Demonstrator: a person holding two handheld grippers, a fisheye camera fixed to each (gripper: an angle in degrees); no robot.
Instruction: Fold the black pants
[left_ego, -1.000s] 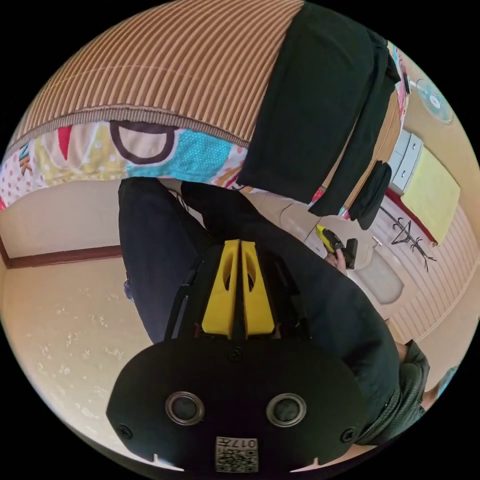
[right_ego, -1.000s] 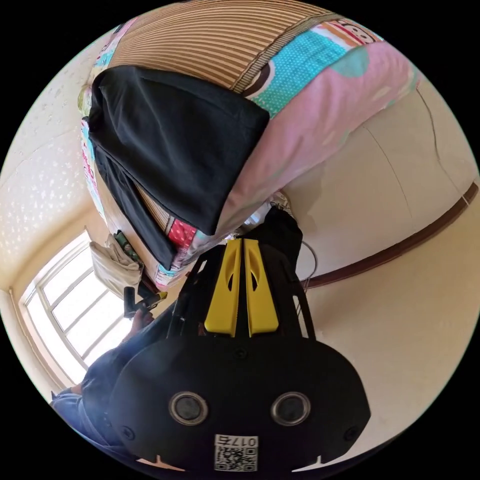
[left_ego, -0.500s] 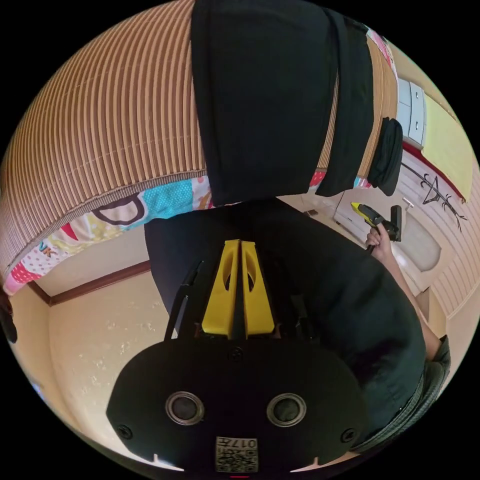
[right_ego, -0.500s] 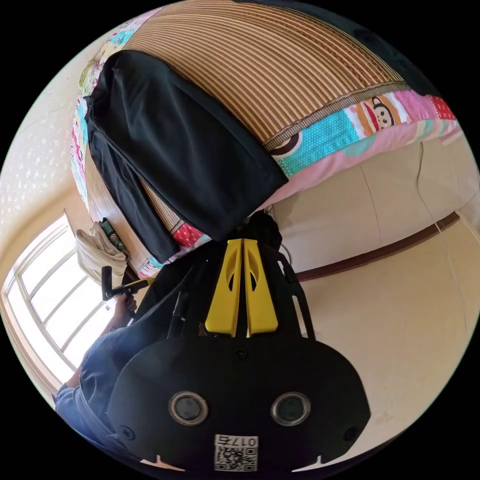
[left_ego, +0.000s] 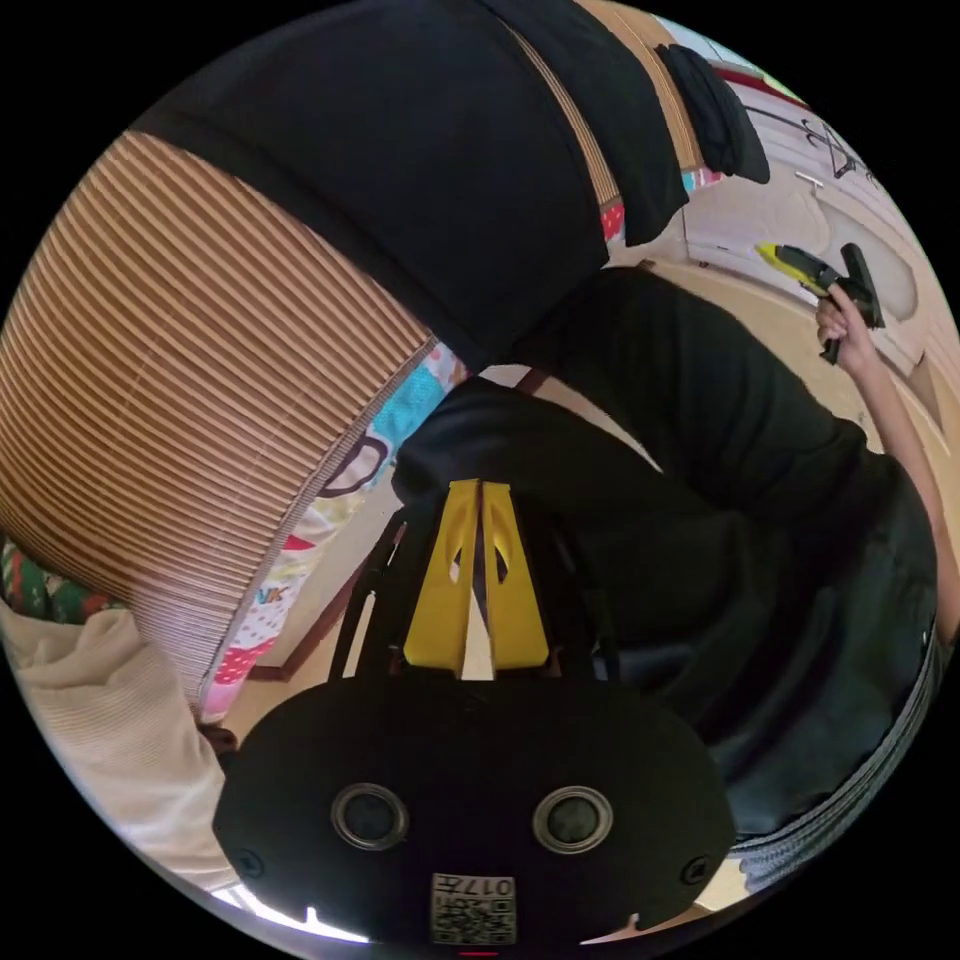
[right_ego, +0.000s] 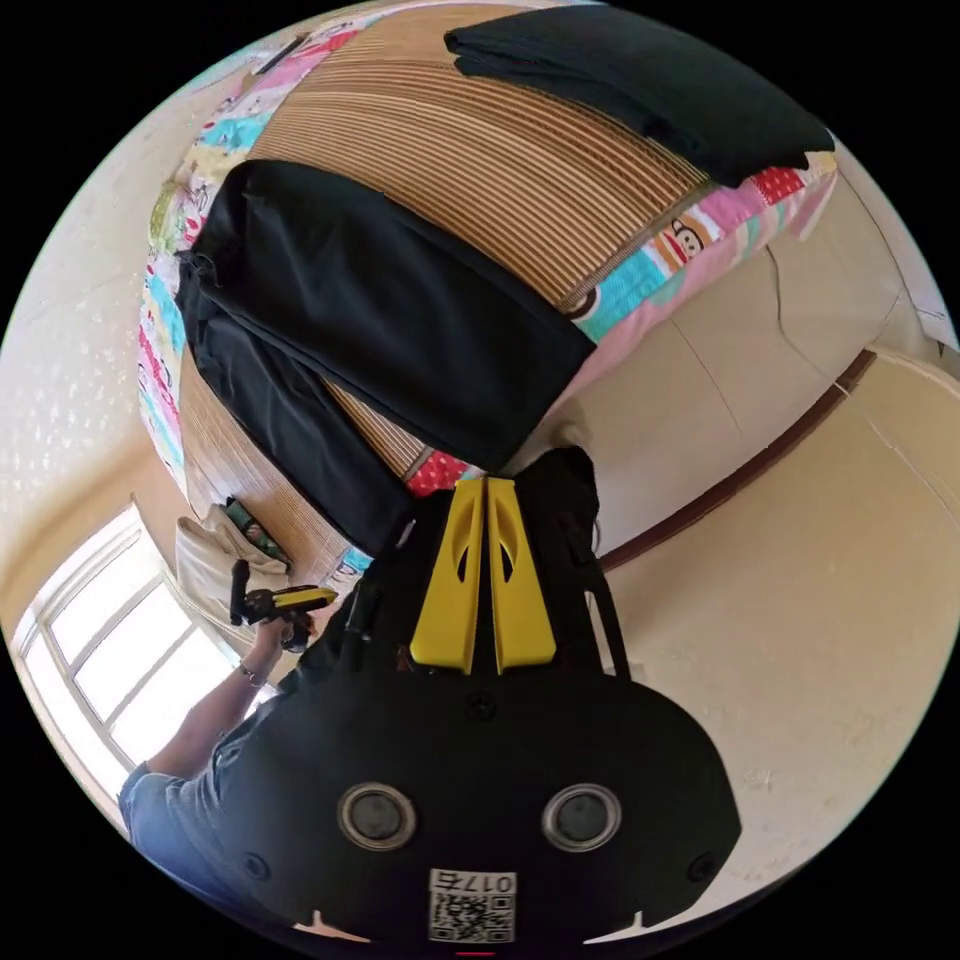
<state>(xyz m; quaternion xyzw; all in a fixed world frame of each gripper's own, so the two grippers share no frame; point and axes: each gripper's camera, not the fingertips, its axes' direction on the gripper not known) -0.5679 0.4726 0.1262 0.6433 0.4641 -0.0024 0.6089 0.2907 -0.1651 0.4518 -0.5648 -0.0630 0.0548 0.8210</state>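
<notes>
The black pants (left_ego: 430, 170) lie spread flat on a striped bamboo mat (left_ego: 190, 400) on a bed, one end hanging over the edge. In the right gripper view the pants (right_ego: 380, 300) cross the mat (right_ego: 480, 170) with one leg folded over the other. My left gripper (left_ego: 478, 490) is shut with nothing between its yellow jaws, off the bed beside the person's dark clothes (left_ego: 700, 450). My right gripper (right_ego: 485, 485) is likewise shut and empty, just off the bed's edge below the pants. Each gripper also appears in the other's view, held in a hand: right gripper (left_ego: 815, 272), left gripper (right_ego: 280, 603).
A second, folded black garment (right_ego: 650, 80) rests near the mat's far corner. A colourful cartoon bedsheet (right_ego: 660, 260) lines the bed's side. A white cloth (left_ego: 90, 720) lies by the mat. A small dark bundle (left_ego: 715, 110) sits at the bed's end. A bright window (right_ego: 110, 640) stands behind the person.
Both cameras have swung and rolled, so the bed and pants shifted in both views; the folded black garment came into the right gripper view. The pants lie unmoved. Both jaw pairs stayed shut.
</notes>
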